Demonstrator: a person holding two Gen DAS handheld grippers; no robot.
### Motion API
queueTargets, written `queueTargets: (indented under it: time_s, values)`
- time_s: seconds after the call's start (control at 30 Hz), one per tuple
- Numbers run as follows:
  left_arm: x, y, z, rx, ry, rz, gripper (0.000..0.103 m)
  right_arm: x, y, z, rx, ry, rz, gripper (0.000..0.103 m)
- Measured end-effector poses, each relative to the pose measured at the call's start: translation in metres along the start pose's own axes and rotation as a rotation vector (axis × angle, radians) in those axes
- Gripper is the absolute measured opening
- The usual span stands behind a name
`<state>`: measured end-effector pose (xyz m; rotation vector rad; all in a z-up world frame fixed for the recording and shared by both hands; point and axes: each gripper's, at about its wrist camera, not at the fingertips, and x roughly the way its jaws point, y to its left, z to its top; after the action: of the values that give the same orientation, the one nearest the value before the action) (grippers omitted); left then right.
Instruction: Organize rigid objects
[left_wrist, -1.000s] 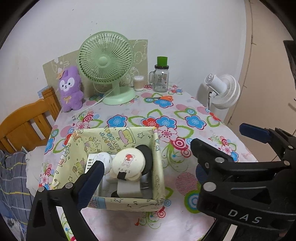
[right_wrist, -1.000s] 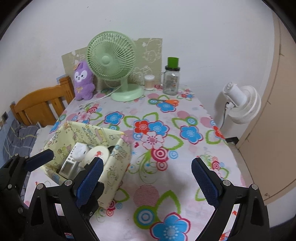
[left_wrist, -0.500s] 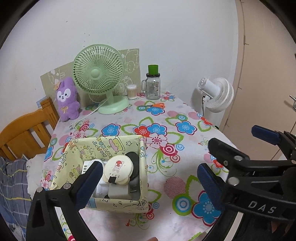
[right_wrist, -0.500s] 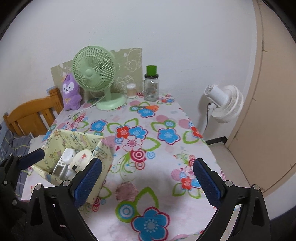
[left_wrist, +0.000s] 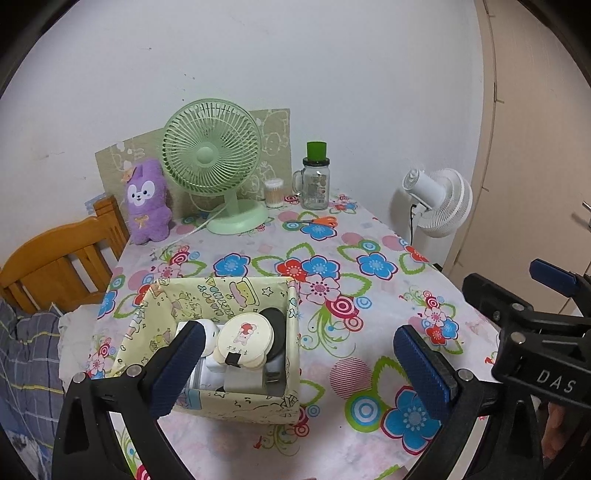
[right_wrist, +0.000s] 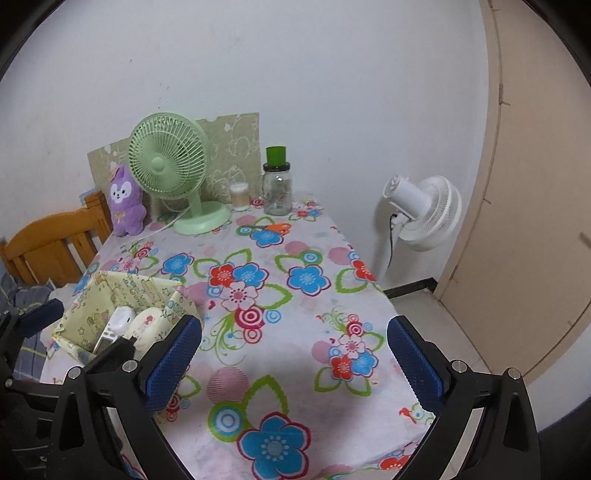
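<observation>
The table (left_wrist: 388, 295) in its flowered cloth carries everything, and you keep its near half bare, which leaves working room. The yellow fabric box (left_wrist: 236, 400) sits by the near left corner so the rigid items stay together: a round white case (left_wrist: 245, 338), a black disc (left_wrist: 275, 317) and white gadgets packed inside. Your left gripper (left_wrist: 295, 369) and right gripper (right_wrist: 291, 363) both stand wide and hold nothing, so the sorting looks done.
</observation>
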<state>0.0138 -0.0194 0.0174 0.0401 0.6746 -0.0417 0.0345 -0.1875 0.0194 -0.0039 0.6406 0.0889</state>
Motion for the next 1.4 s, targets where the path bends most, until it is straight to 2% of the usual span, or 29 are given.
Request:
queueTargets:
  time_s: [0.67,1.4]
  values:
    - [-0.012,0.004,0.0,-0.018,-0.032,0.012,0.103,-0.017,-0.009,-0.007,0.057,-0.068,0.009,0.103]
    - [-0.012,0.005,0.0,-0.03,-0.036,0.016,0.103,-0.02,-0.009,-0.007,0.049,-0.084,-0.007,0.103]
